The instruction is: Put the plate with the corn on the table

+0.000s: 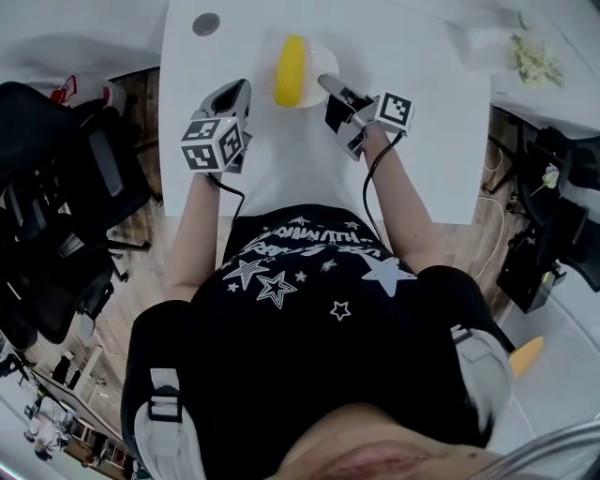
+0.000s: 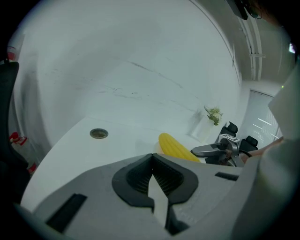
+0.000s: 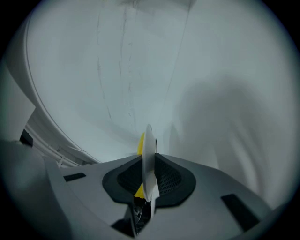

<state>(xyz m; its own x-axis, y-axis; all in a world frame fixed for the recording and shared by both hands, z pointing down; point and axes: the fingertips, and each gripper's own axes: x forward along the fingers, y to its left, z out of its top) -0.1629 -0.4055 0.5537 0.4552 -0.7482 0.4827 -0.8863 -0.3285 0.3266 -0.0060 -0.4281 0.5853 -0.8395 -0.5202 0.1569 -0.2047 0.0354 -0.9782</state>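
Observation:
A yellow corn cob (image 1: 290, 70) lies on a small white plate (image 1: 321, 58) over the far middle of the white table (image 1: 422, 141). My right gripper (image 1: 330, 86) is shut on the plate's right rim. In the right gripper view the plate (image 3: 148, 145) runs edge-on between the pads, with the corn (image 3: 140, 143) just behind it. My left gripper (image 1: 244, 92) hovers a little left of the plate, shut, with nothing in it. From the left gripper view, the corn (image 2: 176, 146) and the right gripper (image 2: 199, 151) show beyond my left gripper (image 2: 152, 157). Whether the plate rests on the table I cannot tell.
A round cable hole (image 1: 206, 24) sits in the table at the far left. A small plant in a white vase (image 1: 534, 56) stands at the far right. Black office chairs (image 1: 56, 187) crowd the left side, and dark equipment (image 1: 553, 234) stands on the right.

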